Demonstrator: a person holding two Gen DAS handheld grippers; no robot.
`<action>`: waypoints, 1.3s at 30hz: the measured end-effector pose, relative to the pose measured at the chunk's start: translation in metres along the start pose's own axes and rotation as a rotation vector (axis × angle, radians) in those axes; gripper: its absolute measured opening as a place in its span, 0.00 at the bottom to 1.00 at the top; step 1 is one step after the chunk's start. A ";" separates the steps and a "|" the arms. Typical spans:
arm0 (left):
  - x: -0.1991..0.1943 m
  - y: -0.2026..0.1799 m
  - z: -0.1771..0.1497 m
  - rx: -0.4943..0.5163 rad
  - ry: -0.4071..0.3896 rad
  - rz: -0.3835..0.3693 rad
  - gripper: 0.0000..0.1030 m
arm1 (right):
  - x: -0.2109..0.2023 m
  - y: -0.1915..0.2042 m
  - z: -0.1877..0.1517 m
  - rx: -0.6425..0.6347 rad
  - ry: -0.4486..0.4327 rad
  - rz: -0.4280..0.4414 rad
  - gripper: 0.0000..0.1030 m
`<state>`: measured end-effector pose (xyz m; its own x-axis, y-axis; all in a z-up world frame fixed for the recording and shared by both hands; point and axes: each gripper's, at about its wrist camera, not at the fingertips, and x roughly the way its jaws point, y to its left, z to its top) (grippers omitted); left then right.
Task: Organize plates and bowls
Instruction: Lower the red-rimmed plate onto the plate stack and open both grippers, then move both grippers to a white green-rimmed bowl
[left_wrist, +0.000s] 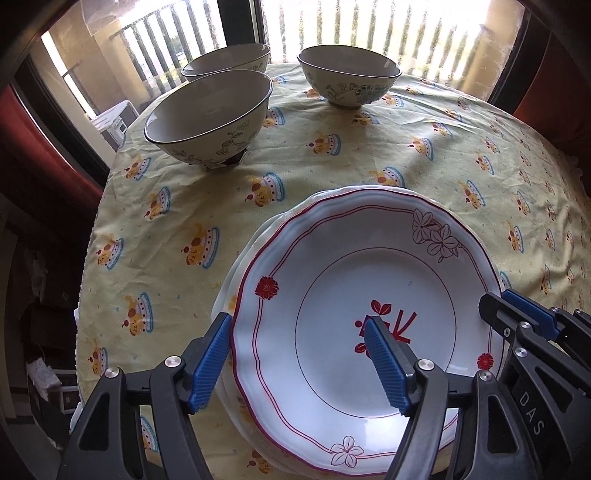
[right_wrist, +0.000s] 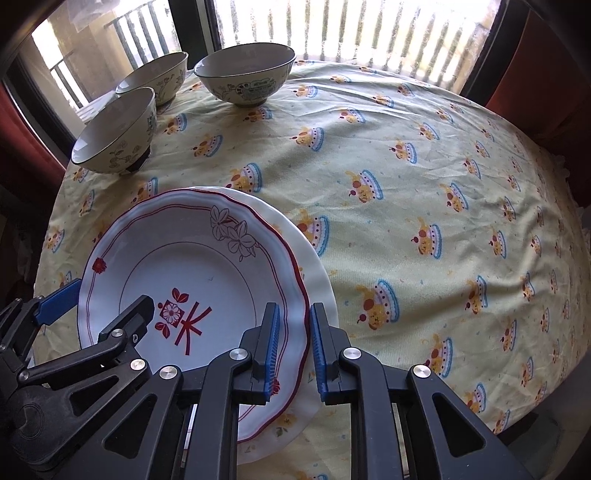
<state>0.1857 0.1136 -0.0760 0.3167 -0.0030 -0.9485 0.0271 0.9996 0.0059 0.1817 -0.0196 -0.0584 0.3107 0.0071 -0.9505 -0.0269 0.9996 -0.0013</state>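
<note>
- We see only slivers of the lower plate (left_wrist: 236, 269) beneath the red-rimmed plate (left_wrist: 332, 258); its pattern is mostly covered.
- The lower frame edge cuts off the left gripper (left_wrist: 295, 362) body.
- In the right wrist view, the right gripper (right_wrist: 293, 350) hides the plate rim at lower centre.
- The lettering on the far bowl (right_wrist: 245, 79) is too small to read.

Round table (right_wrist: 424, 155) under a pale yellow tablecloth (left_wrist: 177, 229) printed with cartoon cakes. Behind, tall windows (left_wrist: 388, 33) with white vertical railing bars (right_wrist: 369, 33), bright daylight pouring through. Red curtains (left_wrist: 33, 147) at both sides, dark frames between.
</note>
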 end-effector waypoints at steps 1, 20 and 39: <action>-0.001 0.000 -0.001 -0.001 0.008 -0.007 0.75 | 0.000 -0.001 0.000 0.006 0.008 0.003 0.20; -0.040 -0.019 0.022 -0.091 -0.093 0.022 0.90 | -0.040 -0.046 0.030 0.000 -0.090 0.116 0.60; -0.038 0.050 0.094 -0.105 -0.191 0.077 0.83 | -0.045 0.018 0.105 0.022 -0.186 0.137 0.60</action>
<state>0.2643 0.1609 -0.0102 0.4881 0.0781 -0.8693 -0.0993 0.9945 0.0336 0.2672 0.0009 0.0175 0.4759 0.1451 -0.8675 -0.0604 0.9894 0.1324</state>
